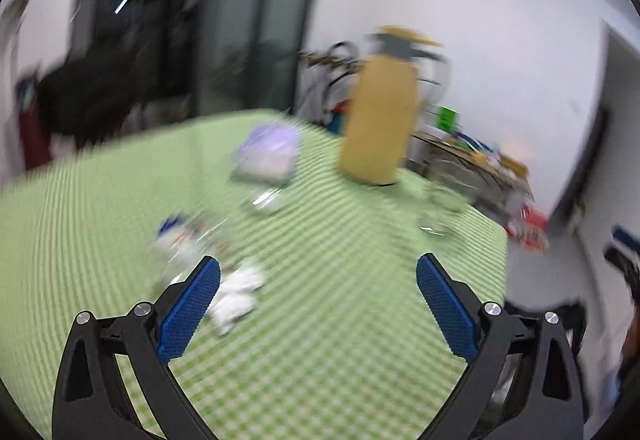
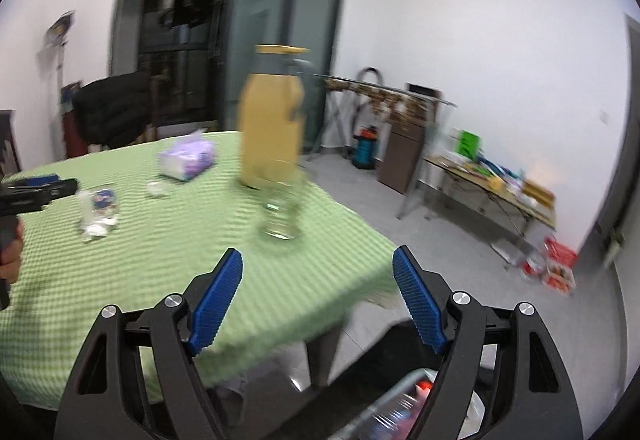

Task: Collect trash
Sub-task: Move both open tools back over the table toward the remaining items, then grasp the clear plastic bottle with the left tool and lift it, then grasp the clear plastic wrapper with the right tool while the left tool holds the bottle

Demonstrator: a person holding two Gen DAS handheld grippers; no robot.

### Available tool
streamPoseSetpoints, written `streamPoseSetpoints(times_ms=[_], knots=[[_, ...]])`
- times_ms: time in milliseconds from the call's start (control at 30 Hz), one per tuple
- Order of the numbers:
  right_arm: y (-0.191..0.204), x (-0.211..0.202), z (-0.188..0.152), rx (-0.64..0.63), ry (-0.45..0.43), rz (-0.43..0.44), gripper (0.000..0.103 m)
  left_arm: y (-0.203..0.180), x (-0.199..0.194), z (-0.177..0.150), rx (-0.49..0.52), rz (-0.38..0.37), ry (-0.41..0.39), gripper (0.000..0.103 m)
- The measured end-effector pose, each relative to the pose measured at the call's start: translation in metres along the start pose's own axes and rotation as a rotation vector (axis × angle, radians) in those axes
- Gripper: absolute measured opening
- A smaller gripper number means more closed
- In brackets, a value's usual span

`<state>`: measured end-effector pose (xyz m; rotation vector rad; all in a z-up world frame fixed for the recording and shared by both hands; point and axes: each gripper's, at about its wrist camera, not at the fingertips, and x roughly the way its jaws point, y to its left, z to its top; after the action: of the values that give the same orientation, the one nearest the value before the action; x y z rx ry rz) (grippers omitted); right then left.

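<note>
In the blurred left wrist view, a crumpled white tissue (image 1: 238, 296) lies on the green checked tablecloth (image 1: 340, 340), just right of the left finger's tip. A crushed clear wrapper or bottle with a blue label (image 1: 180, 236) lies beyond it. My left gripper (image 1: 318, 264) is open and holds nothing. In the right wrist view my right gripper (image 2: 318, 254) is also open and holds nothing, hovering over the table's near right corner. The same clear, blue-labelled trash (image 2: 98, 212) lies far to its left, with a small white scrap (image 2: 156, 189) behind it.
A tall yellow jug (image 2: 272, 128) stands behind a clear glass (image 2: 280, 216), and a purple tissue pack (image 2: 188, 160) lies further back. A dark container with colourful wrappers (image 2: 400, 408) sits on the floor below the right gripper. A hand (image 2: 10, 252) shows at the left edge.
</note>
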<state>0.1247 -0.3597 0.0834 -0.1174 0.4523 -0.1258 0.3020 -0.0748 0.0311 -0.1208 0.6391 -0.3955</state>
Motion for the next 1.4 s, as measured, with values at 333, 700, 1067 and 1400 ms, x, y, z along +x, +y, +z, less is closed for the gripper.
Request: streamPoseSetpoints(times_ms=[333, 700, 1067, 1400], knots=[[0.077, 0.027, 0.019, -0.064, -0.009, 0.135, 0.075, 0.081, 0.061, -0.003, -0.133, 0.031, 0.138, 0.076], [0.112, 0.051, 0.007, -0.098, 0.065, 0.171, 0.075, 0.112, 0.066, 0.005, -0.27, -0.112, 0.082, 0.0], [0.187, 0.152, 0.044, -0.1, 0.167, 0.32, 0.075, 0.202, -0.029, 0.045, -0.413, -0.161, -0.184, 0.0], [0.278, 0.303, 0.088, -0.289, 0.299, 0.222, 0.075, 0.245, -0.009, 0.029, -0.492, -0.124, -0.129, 0.0]])
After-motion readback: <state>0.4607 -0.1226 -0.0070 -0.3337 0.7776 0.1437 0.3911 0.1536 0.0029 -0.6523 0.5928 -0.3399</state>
